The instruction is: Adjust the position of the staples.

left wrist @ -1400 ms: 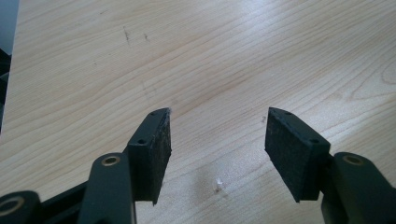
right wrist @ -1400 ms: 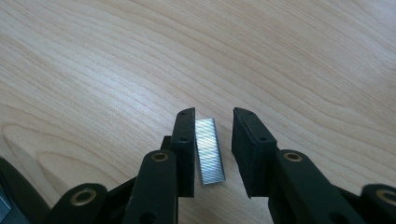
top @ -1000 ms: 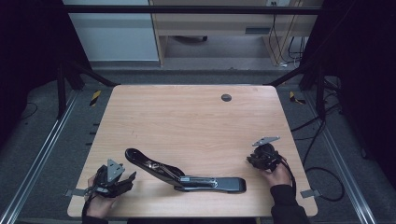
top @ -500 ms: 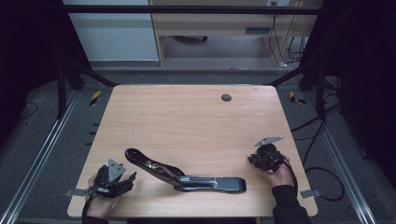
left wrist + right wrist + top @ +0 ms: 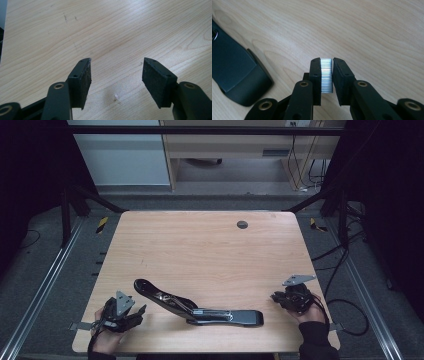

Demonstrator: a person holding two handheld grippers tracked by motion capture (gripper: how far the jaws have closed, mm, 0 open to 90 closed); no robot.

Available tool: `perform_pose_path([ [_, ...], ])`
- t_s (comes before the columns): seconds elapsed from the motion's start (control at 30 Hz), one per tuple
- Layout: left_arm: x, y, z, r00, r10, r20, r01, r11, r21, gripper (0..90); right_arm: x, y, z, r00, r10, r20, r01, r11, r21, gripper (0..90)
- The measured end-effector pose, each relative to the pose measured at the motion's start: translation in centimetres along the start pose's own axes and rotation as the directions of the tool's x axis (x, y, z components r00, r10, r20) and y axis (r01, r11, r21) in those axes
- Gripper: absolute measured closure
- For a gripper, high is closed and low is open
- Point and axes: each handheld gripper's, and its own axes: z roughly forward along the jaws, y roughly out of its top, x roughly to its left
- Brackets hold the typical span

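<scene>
On the near half of the desk (image 5: 210, 250) I've got a long black tool, looks like a big stapler (image 5: 200, 306), lying flat between my two claws and touching neither. From above its slim rounded end points toward the left claw (image 5: 131, 316), the broad end toward the right claw (image 5: 283, 298). Metal strip along its top is readable; finer detail is too small to make out.

Left claw: parked at the near-left corner of the desk, hand (image 5: 107, 340) partly cut off by the bottom edge. In the left gripper view (image 5: 115, 75) the jaws stand wide apart, bare wood between the pads (image 5: 86, 75). Small pale speck on the wood between them, can't tell what it is.

Right claw: near the right edge, well apart from the stapler. From above it's a dark lump under its grey plate, so no jaw reading there. The right gripper view (image 5: 327, 75) settles it: jaws narrow, clamped on a small ribbed silvery block (image 5: 326, 75), possibly a strip of staples, not sure. Its lower end is hidden behind the jaw links, so its full length is unknown. Jaws have just been closing slightly on it.

Same view: stapler's broad black end (image 5: 234, 72) sits at the left, cut off by the frame edge. A round dark spot (image 5: 242, 224) sits at the far side of the desk.
</scene>
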Motion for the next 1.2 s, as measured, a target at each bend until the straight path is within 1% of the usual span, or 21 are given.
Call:
perform_pose_path([
  [0.13,0.0,0.0,0.0,1.0,0.005,0.001,-0.005,1.0,0.004,39.8,0.1,-0.5,-0.3,0.9998,-0.012,-0.018,0.013,1.0,0.007,77.6],
  [0.27,0.0,0.0,0.1,1.0,0.008,0.002,-0.008,0.9999,0.006,39.8,0.0,-0.8,-0.1,0.9991,-0.031,-0.03,0.031,0.999,0.025,77.5],
  [0.37,-0.1,0.0,0.1,1.0,0.009,0.002,-0.009,0.9999,0.008,39.8,0.0,-0.9,0.1,0.999,-0.035,-0.028,0.036,0.999,0.04,77.5],
  [0.47,-0.1,0.0,0.1,1.0,0.009,0.002,-0.009,0.9999,0.009,39.8,0.0,-1.0,0.2,0.9991,-0.03,-0.031,0.031,0.998,0.055,77.4],
  [0.53,-0.1,0.0,0.1,1.0,0.009,0.003,-0.009,0.9999,0.009,39.8,0.0,-1.0,0.3,0.9993,-0.031,-0.021,0.033,0.997,0.065,77.4],
  [0.6,-0.1,0.0,0.1,1.0,0.008,0.003,-0.008,0.9999,0.009,39.8,0.0,-1.0,0.3,0.9995,-0.021,-0.022,0.022,0.997,0.069,76.9],
  [0.67,0.0,0.0,0.1,1.0,0.009,0.002,-0.009,0.9999,0.008,39.7,0.0,-1.0,0.4,0.9997,-0.018,-0.015,0.019,0.998,0.067,73.0],
  [0.83,0.0,0.0,0.1,1.0,0.009,0.002,-0.009,0.9999,0.007,39.7,0.1,-0.7,-0.1,0.9999,-0.01,0.005,0.01,0.999,0.054,66.6],
  [0.87,0.0,0.0,0.1,1.0,0.009,0.002,-0.009,0.9999,0.007,39.6,0.2,-0.6,-0.1,0.9997,-0.022,0.004,0.022,0.999,0.048,65.6],
  [0.93,0.0,0.0,0.1,1.0,0.007,0.001,-0.007,1.0,0.007,39.6,0.4,-0.4,-0.3,0.9998,-0.019,0.01,0.019,0.999,0.051,63.6],
  [0.97,0.0,0.0,0.1,1.0,0.007,0.002,-0.007,1.0,0.007,39.6,0.4,-0.2,-0.3,0.9999,-0.011,0.001,0.011,0.998,0.056,62.4],
  [1.03,0.0,0.0,0.1,1.0,0.007,0.002,-0.007,1.0,0.007,39.6,0.6,0.1,-0.4,0.9998,-0.02,-0.001,0.02,0.998,0.057,61.1],
  [1.1,0.0,0.0,0.1,1.0,0.007,0.003,-0.007,1.0,0.007,39.6,0.6,0.3,-0.3,0.9992,-0.039,-0.002,0.039,0.997,0.068,60.9],
  [1.13,0.0,0.0,0.1,1.0,0.007,0.003,-0.007,1.0,0.007,39.6,0.7,0.4,-0.3,0.9988,-0.048,0.004,0.047,0.995,0.083,61.1],
  [1.2,0.0,0.0,0.1,1.0,0.007,0.003,-0.007,0.9999,0.007,39.5,0.7,0.5,-0.1,0.9984,-0.056,0.003,0.055,0.994,0.095,62.1],
])
